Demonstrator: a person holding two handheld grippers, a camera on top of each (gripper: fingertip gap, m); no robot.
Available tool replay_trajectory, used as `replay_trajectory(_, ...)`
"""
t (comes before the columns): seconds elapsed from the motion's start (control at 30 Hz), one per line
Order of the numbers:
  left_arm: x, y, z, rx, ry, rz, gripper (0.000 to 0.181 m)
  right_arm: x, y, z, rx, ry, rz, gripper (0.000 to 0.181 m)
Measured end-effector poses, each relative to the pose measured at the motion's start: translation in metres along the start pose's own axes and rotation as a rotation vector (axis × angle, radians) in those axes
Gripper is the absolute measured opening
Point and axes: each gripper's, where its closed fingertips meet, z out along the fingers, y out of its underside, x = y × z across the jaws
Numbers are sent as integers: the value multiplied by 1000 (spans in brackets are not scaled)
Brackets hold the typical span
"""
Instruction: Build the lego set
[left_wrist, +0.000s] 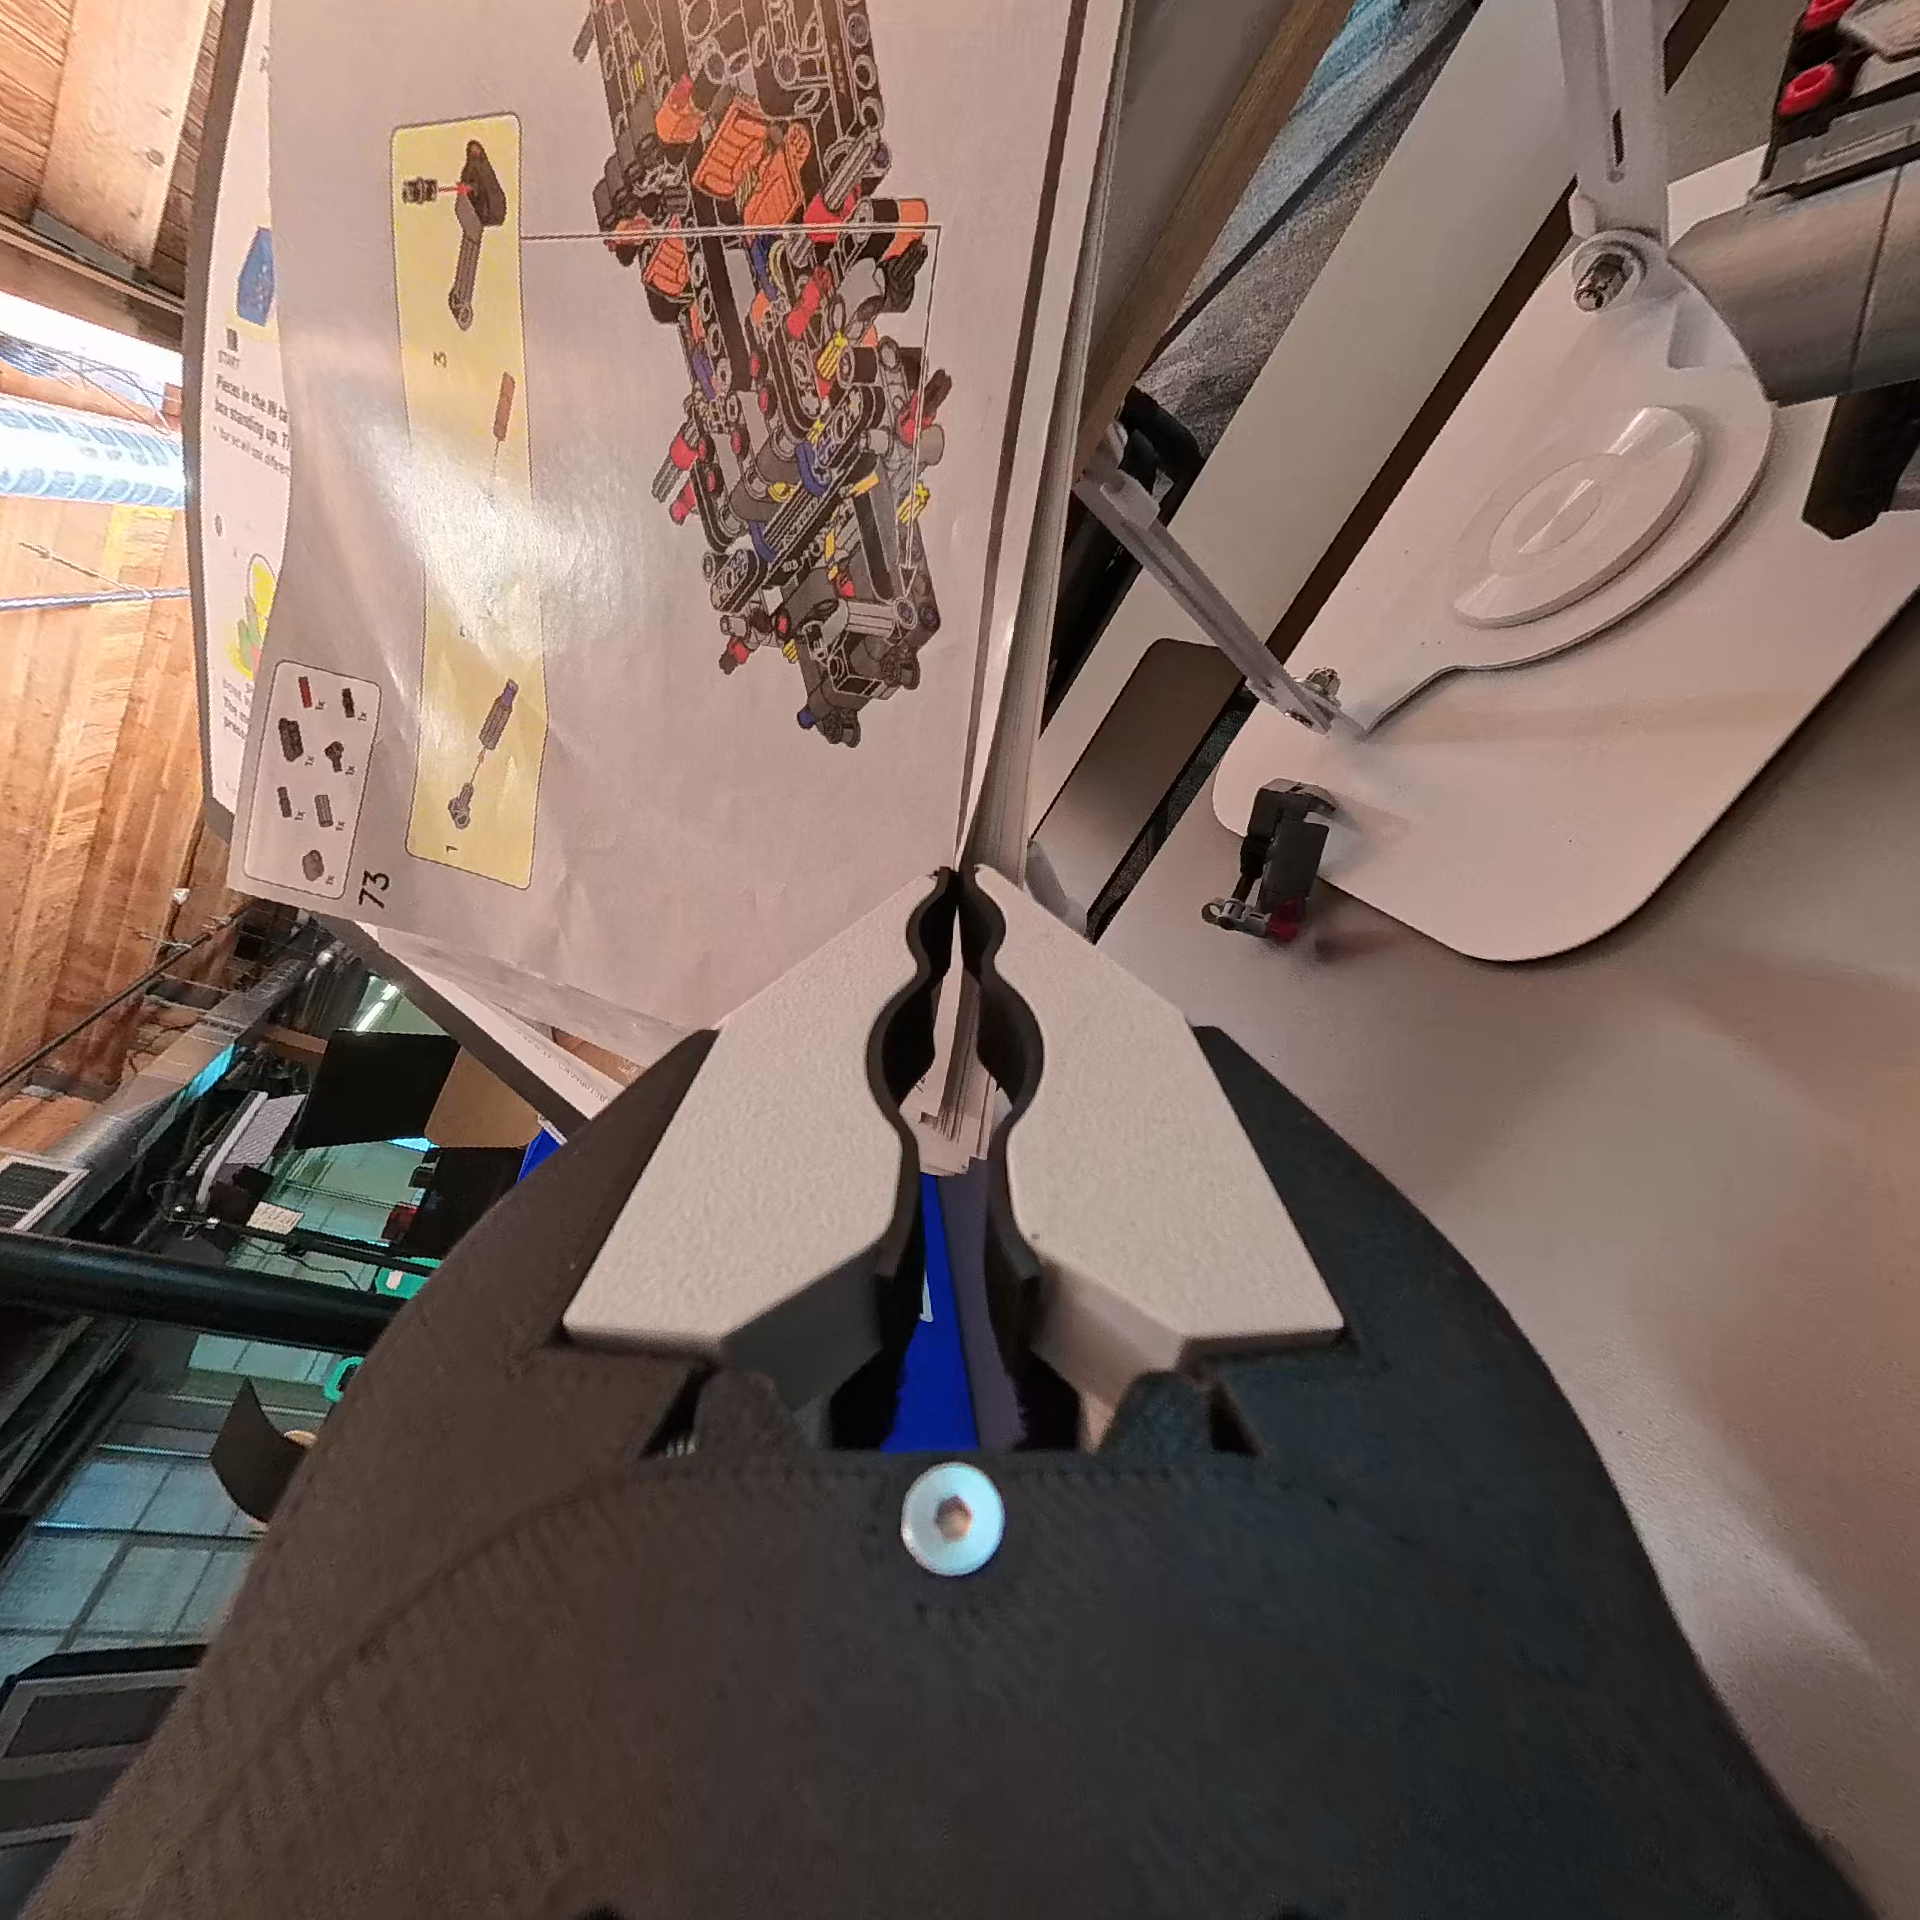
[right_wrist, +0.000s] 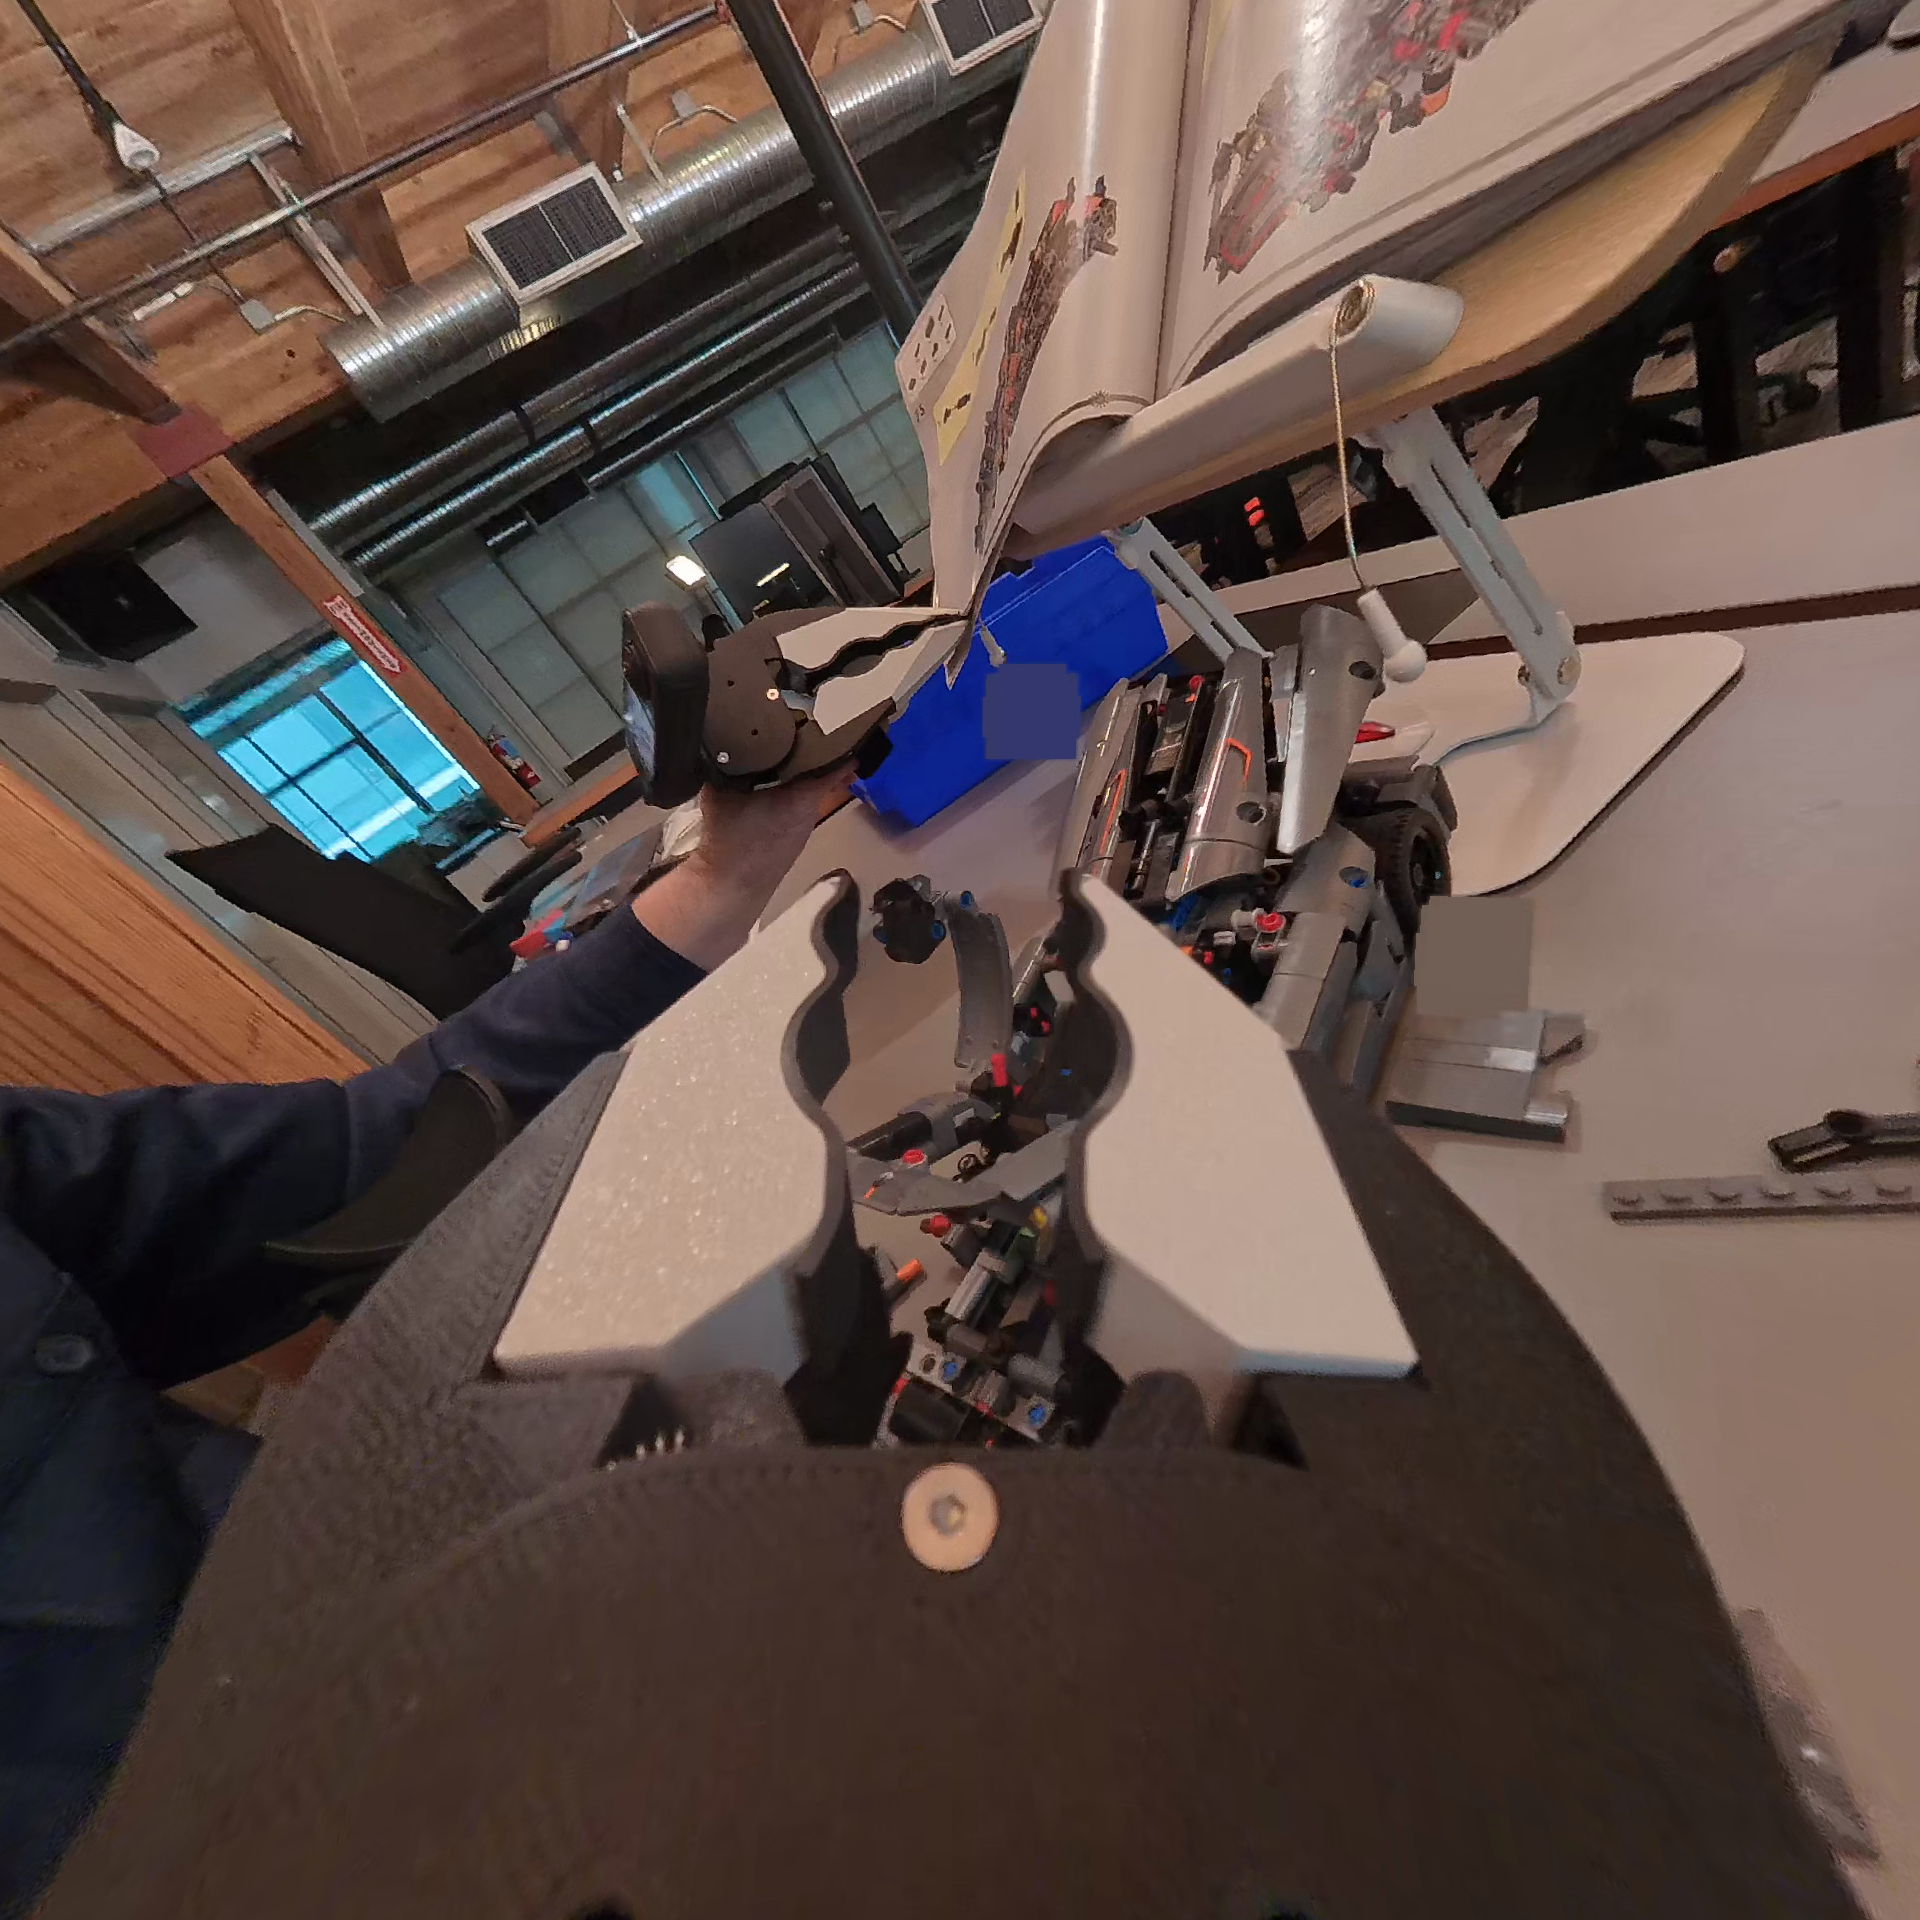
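Note:
My left gripper (left_wrist: 958, 883) is shut on a bundle of pages of the instruction booklet (left_wrist: 665, 436), which rests on a white book stand (left_wrist: 1558, 644). In the right wrist view the left gripper (right_wrist: 951, 629) pinches the booklet's (right_wrist: 1049, 312) lower left corner and lifts the pages. My right gripper (right_wrist: 961, 899) is open and empty, above a partly built grey and black lego car (right_wrist: 1257, 790) and a loose sub-assembly (right_wrist: 966, 1174) on the table. A small grey lego piece (left_wrist: 1283, 868) lies by the stand's base.
A blue bin (right_wrist: 1029, 665) sits behind the car. Flat grey plates (right_wrist: 1475, 1070), a long grey strip (right_wrist: 1766, 1195) and a dark piece (right_wrist: 1839, 1138) lie on the table (right_wrist: 1662, 1455) to the right. A person's sleeve (right_wrist: 312, 1143) reaches in from the left. The grippers' ends are close to 35 centimetres from one another. Between my left fingertips and the small grey lego piece (left_wrist: 1283, 868) there is roughly 15 centimetres.

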Motion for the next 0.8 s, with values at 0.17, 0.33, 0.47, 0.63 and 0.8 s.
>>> replay_trajectory(0.17,-1,0,-2,4,7,-19,0,-4,-15,7,-37,136,-338,58)
replay_trajectory(0.33,-3,-3,-5,12,10,-20,0,-14,-60,26,-92,188,-528,65)
replay_trajectory(0.47,-4,-3,-6,19,22,-42,0,-1,-119,48,-48,237,-601,69)
replay_trajectory(0.63,-6,2,-5,14,25,-61,0,50,-190,84,-31,359,-707,98)
replay_trajectory(0.8,-6,5,-5,12,25,-56,0,114,-234,116,-60,489,-732,110)
